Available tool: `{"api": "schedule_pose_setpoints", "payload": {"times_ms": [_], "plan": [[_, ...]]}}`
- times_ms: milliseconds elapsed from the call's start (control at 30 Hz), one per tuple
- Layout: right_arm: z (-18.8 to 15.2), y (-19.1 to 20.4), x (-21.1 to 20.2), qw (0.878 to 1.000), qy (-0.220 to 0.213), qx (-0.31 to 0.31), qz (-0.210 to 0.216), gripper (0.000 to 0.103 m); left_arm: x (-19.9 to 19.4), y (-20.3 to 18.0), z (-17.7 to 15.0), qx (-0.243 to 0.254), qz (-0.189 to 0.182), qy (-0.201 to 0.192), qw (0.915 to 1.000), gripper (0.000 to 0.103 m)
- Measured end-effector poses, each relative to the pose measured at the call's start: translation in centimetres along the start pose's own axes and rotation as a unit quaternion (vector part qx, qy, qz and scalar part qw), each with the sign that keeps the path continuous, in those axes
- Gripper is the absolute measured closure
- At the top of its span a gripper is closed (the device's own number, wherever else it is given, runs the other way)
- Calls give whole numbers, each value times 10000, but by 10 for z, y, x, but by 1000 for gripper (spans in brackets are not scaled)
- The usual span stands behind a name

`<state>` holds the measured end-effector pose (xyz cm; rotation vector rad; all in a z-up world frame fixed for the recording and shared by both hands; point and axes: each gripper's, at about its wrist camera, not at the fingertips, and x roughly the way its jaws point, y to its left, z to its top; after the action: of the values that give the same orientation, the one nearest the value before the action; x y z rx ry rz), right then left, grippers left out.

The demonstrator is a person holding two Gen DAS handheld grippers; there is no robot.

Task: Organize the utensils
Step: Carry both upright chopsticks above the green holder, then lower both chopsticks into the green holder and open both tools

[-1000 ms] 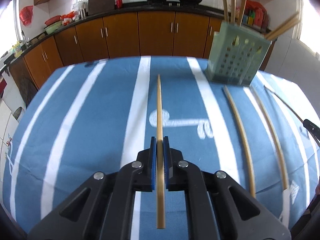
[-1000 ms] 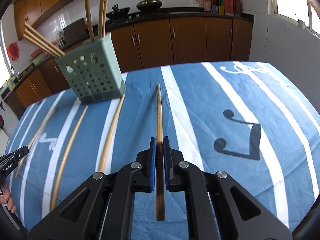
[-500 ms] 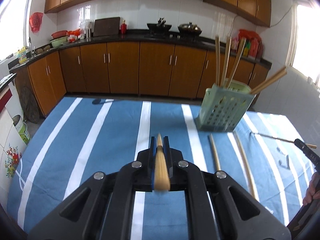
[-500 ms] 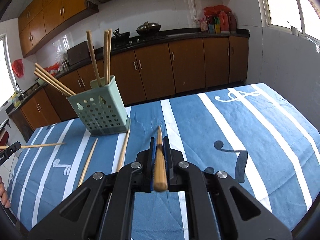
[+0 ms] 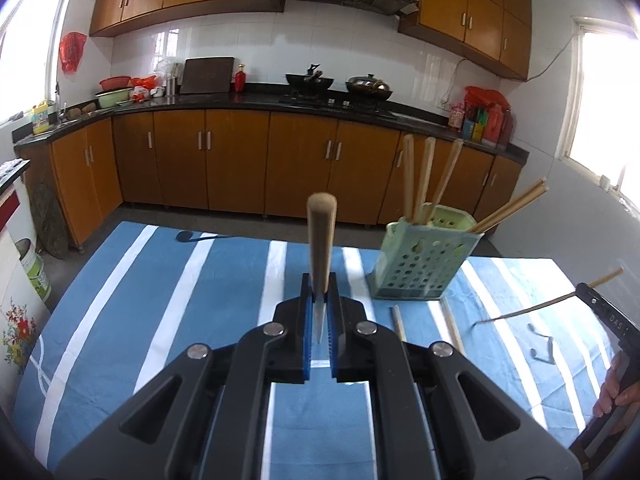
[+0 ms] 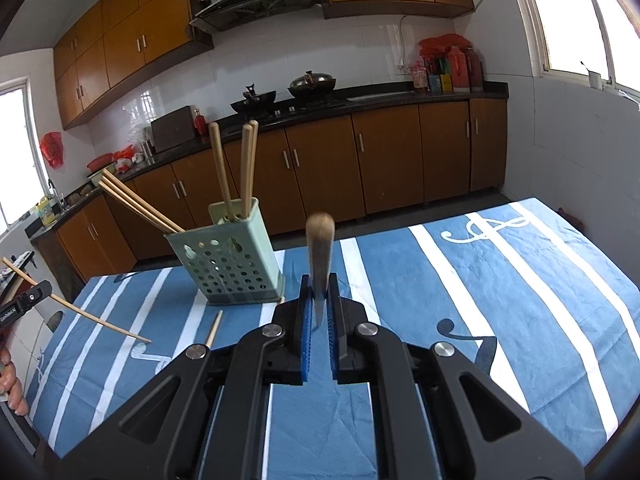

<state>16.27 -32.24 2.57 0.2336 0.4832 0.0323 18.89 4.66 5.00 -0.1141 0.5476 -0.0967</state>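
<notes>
Left gripper (image 5: pixel 320 312): blue pads clamped on one wooden chopstick (image 5: pixel 320 236), blunt end toward the lens, blurred, lifted clear of the table, centre frame. Right gripper (image 6: pixel 319 308): same state, pads pinching a second chopstick (image 6: pixel 319 252) in its own view, centre frame, also off the cloth.

Cross-check: in the left wrist view the right gripper shows at the right edge, its chopstick angled with the thin tip pointing down-left above the cloth, fingers of the person's hand (image 5: pixel 618 394) below it. In the right wrist view the left gripper sits at the left edge with its chopstick slanting down to the right, tip above the cloth.

Holder: one pale green perforated utensil holder (image 5: pixel 424 260) upright on the table, right of centre in the left view, left of centre in the right view. Chopsticks in holder: 5 counted — three standing near upright, two leaning out over one side.

Loose on the cloth: 2 chopsticks (image 5: pixel 400 322) visible in the left view, just in front of the holder base, partly hidden by the gripper body. Right view shows only one of them clearly.

Table covered by a blue tablecloth (image 5: pixel 160 300) with white stripes and music-note prints. Behind: brown kitchen cabinets (image 5: pixel 240 160), black counter, two pans on the stove.
</notes>
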Motion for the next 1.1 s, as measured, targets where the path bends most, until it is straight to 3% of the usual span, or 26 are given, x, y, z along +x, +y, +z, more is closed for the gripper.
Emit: {"api": "schedule_pose_setpoints", "payload": {"times_ms": [300,433,600,767,933,1100], "plan": [[70,31,-43,9933,-766,11,863,95,-30,-48,55,129,-894,-480,9948,95],[96,43,-51,9886,-1171,-30,942,95,-40,-71,80,240,-1110,-742,9908,95],[117,55,-35,9850,-1466,-26,915,95,-34,-96,107,324,-1012,-1042,9889,96],[128,63,-12,9843,-1559,-92,822,95,-14,-102,126,24,-913,-1230,9882,96],[126,68,12,9873,-1410,-160,720,95,11,-106,135,-85,-652,-1524,9861,96],[113,69,39,9918,-1073,-177,677,95,45,-110,130,-68,-524,-1368,9892,96]]}}
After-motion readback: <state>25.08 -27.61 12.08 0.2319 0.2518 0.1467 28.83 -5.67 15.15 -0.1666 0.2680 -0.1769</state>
